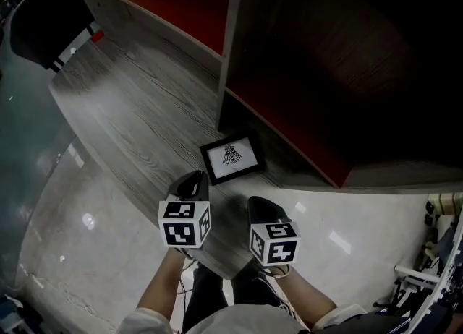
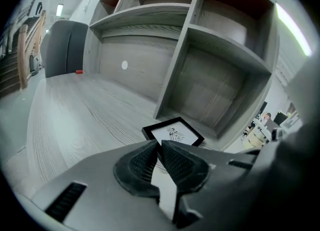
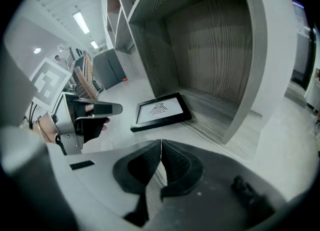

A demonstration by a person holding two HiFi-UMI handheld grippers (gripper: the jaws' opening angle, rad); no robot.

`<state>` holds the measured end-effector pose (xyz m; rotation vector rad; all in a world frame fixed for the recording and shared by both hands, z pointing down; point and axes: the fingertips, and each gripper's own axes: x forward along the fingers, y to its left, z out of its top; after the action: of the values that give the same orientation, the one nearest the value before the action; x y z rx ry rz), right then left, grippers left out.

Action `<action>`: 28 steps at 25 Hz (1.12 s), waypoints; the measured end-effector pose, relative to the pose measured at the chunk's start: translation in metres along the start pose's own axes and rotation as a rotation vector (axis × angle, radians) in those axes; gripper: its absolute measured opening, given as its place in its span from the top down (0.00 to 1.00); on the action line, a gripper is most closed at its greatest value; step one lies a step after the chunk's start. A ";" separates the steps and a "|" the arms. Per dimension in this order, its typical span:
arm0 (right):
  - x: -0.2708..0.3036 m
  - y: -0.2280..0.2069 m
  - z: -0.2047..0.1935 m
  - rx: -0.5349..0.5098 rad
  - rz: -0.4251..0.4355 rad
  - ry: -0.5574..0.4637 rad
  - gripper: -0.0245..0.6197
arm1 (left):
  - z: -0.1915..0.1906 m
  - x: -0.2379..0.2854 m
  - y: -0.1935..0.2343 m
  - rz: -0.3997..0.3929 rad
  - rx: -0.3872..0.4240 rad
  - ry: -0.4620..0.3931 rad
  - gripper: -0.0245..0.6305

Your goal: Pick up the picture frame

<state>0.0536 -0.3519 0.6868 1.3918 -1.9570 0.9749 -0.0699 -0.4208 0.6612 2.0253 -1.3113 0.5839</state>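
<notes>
A small black picture frame [image 1: 232, 156] with a white print lies flat on the grey wood-grain surface, just in front of the shelf unit's upright. It also shows in the left gripper view as the frame [image 2: 173, 133] and in the right gripper view as the frame [image 3: 161, 111]. My left gripper [image 1: 194, 183] hovers just short of the frame's near left corner, jaws shut with nothing between them. My right gripper [image 1: 262, 207] hangs a little nearer to me, below the frame's right side, also shut and empty. The left gripper's body [image 3: 80, 117] appears in the right gripper view.
A tall shelf unit with a grey upright [image 1: 230, 43] and red-lined compartments [image 1: 304, 126] stands behind the frame. The grey surface [image 1: 137, 123] ends at a curved edge above a glossy pale floor [image 1: 79, 231]. A dark chair [image 1: 47, 18] stands at far left.
</notes>
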 end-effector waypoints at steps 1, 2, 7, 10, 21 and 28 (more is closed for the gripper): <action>0.001 -0.001 0.000 0.000 -0.001 0.001 0.91 | 0.002 0.002 0.001 0.000 0.006 -0.001 0.94; 0.003 -0.002 0.000 0.001 -0.002 0.002 0.91 | 0.003 0.004 0.003 0.001 0.009 -0.002 0.94; 0.008 -0.001 0.001 -0.003 -0.002 0.005 0.91 | 0.006 0.013 0.007 0.004 0.004 -0.003 0.90; 0.010 -0.001 0.001 -0.009 0.001 0.006 0.91 | 0.006 0.019 0.009 0.006 -0.007 0.003 0.81; 0.013 -0.003 -0.009 -0.010 -0.002 0.023 0.91 | -0.011 0.042 0.013 0.065 -0.071 0.083 0.76; 0.016 -0.005 -0.011 -0.010 0.001 0.030 0.91 | -0.009 0.047 0.014 0.079 -0.137 0.070 0.77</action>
<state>0.0530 -0.3528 0.7067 1.3633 -1.9382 0.9800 -0.0642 -0.4478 0.7028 1.8333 -1.3569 0.5801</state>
